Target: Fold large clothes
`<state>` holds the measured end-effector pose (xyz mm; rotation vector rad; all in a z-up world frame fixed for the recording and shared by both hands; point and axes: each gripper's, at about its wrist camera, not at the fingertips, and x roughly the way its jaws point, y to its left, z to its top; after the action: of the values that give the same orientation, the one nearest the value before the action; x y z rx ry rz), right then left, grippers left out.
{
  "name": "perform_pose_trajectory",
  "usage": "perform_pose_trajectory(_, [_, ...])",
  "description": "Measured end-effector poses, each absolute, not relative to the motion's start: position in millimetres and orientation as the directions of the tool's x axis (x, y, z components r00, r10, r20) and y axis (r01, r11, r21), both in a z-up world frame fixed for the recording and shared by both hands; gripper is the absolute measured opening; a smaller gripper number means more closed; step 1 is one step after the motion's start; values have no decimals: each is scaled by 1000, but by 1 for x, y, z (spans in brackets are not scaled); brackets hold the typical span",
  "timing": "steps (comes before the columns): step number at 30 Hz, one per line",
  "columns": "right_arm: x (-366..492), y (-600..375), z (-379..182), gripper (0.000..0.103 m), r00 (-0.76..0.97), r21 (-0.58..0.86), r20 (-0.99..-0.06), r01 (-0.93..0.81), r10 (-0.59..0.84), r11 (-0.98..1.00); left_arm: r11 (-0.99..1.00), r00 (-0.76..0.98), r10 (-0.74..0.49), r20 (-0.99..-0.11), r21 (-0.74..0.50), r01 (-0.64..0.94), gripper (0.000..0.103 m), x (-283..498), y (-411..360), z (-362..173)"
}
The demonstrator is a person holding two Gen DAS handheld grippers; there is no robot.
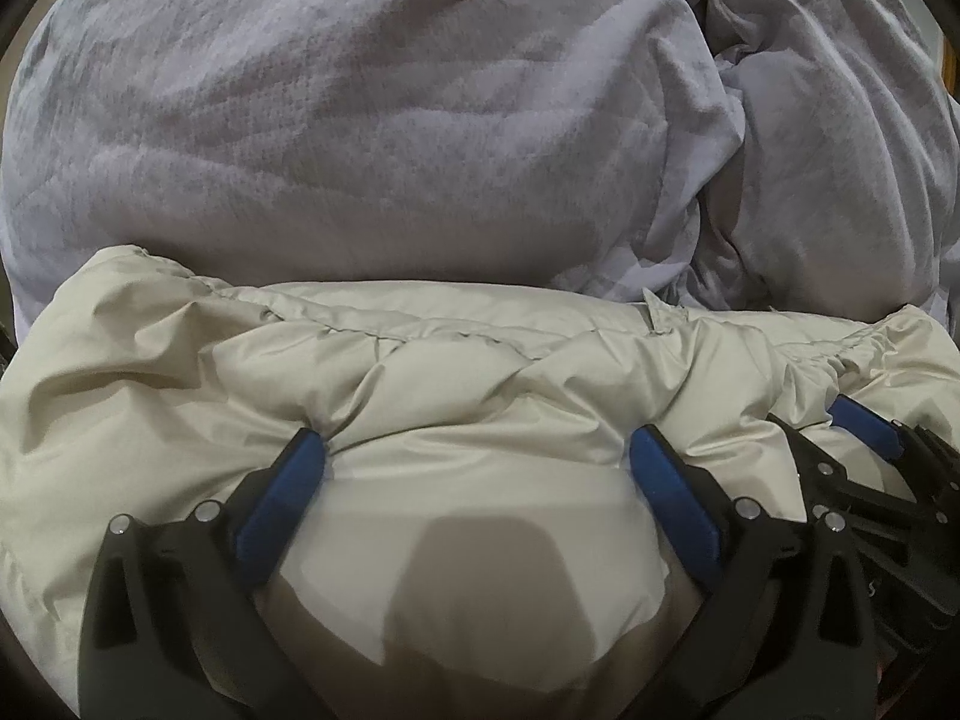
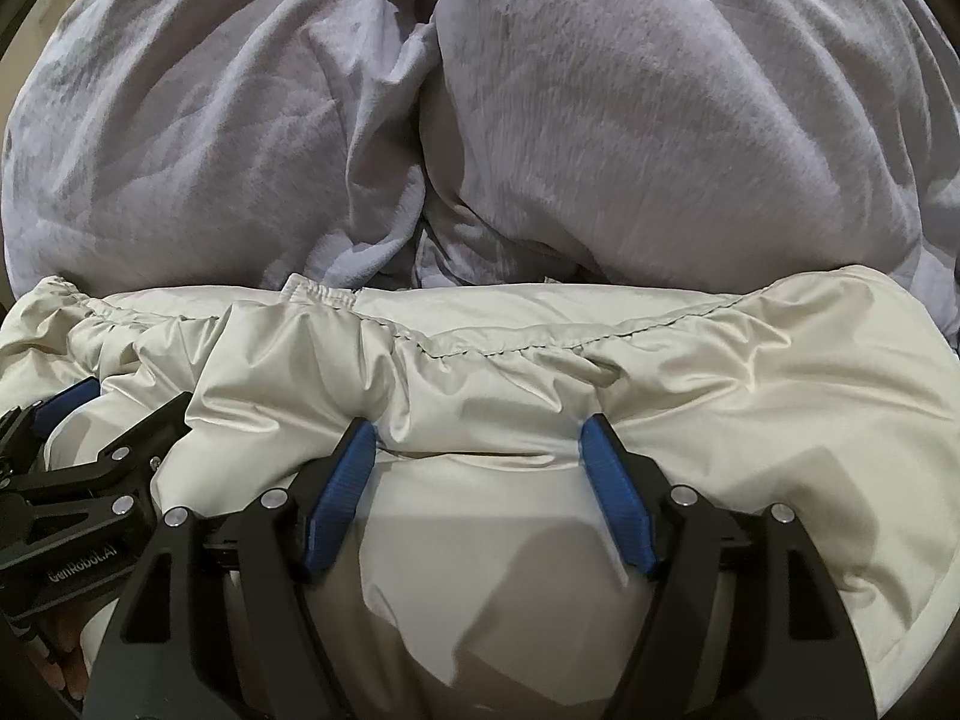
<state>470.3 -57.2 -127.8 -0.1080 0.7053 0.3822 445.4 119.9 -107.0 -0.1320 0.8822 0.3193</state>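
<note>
A cream puffy jacket [image 1: 420,348] lies bunched across the near part of both views, its stitched hem running along the far edge. My left gripper [image 1: 478,441] points down into it with its jaws wide. The blue fingertips [image 1: 309,450] dig into the padding, and a smooth bulge of jacket [image 2: 720,372] fills the gap. My right gripper [image 2: 477,426] stands close beside it, jaws a little narrower and parted. Its tips also dent the fabric, with a bulge between them. Each gripper shows at the edge of the other's view: the right [image 1: 840,420] and the left [image 2: 78,408].
A rumpled grey fleece blanket [image 1: 360,120] fills everything beyond the jacket, with a deep fold [image 2: 420,150] running away from me. A strip of wood [image 1: 948,60] shows at the far right edge. Part of a hand [image 2: 60,672] shows at the lower left.
</note>
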Motion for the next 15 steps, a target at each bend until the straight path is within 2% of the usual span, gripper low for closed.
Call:
perform_pose_trajectory(9, [476,-58,-120,74,663,39,-684,-381,302,924,945,575,225,-787,32,-326,101,446,120,-108])
perform_pose_trajectory(12, [472,-73,-101,74,626,70,-718,-369,304,927,942,547,225,-806,38,-333,101,438,121,-93])
perform_pose_trajectory(15, [455,-102,-77,74,660,81,-691,-333,294,939,938,542,224,-810,28,-346,101,422,124,-79])
